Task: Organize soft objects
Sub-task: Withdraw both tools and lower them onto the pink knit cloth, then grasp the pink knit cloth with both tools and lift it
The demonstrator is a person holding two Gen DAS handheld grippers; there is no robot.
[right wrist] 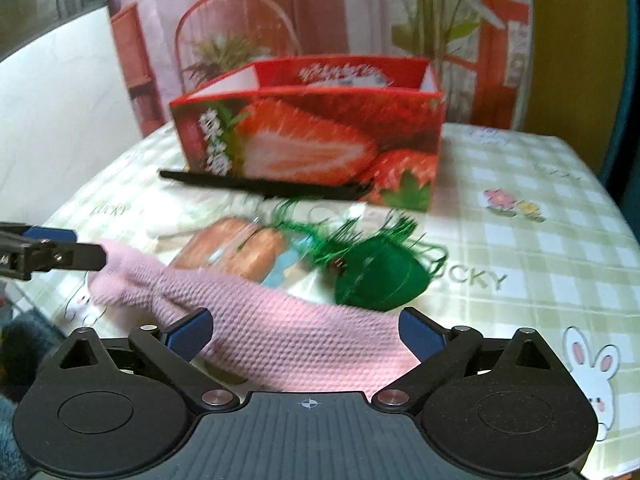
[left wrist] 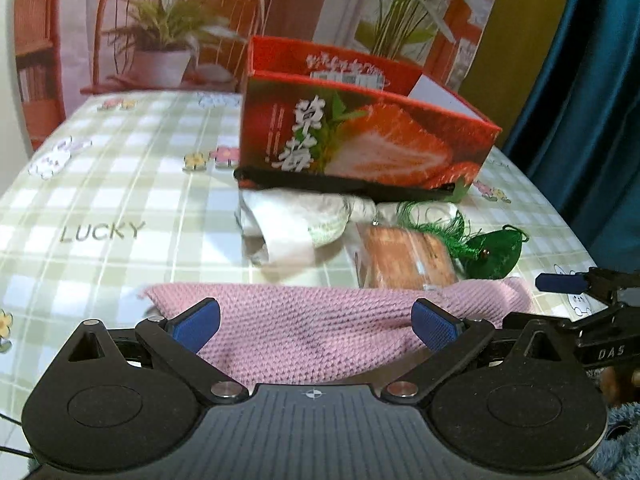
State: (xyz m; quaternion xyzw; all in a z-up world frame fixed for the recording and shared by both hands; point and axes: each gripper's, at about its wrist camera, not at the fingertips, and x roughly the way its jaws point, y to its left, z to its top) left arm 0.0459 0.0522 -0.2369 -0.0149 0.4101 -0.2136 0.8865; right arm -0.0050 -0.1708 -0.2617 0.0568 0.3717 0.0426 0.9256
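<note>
At the desk's (left wrist: pixel 100 200) near edge, the pink knitted cloth (left wrist: pixel 304 328) lies flat across both views, ahead of the strawberry box (left wrist: pixel 360 136). Left tool (left wrist: pixel 316 322) and right tool (right wrist: pixel 306 332): fingers apart, straddling the knit, nothing clamped. Advice: close on opposite ends, lift evenly, clear the green tassel (right wrist: pixel 376 276).

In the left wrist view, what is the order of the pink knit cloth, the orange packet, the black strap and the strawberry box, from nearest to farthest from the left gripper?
1. Pink knit cloth: between the open fingers of the left gripper.
2. Orange packet: just behind the cloth, right of centre.
3. Black strap: lying along the foot of the box.
4. Strawberry box: at the back, open on top.
</note>
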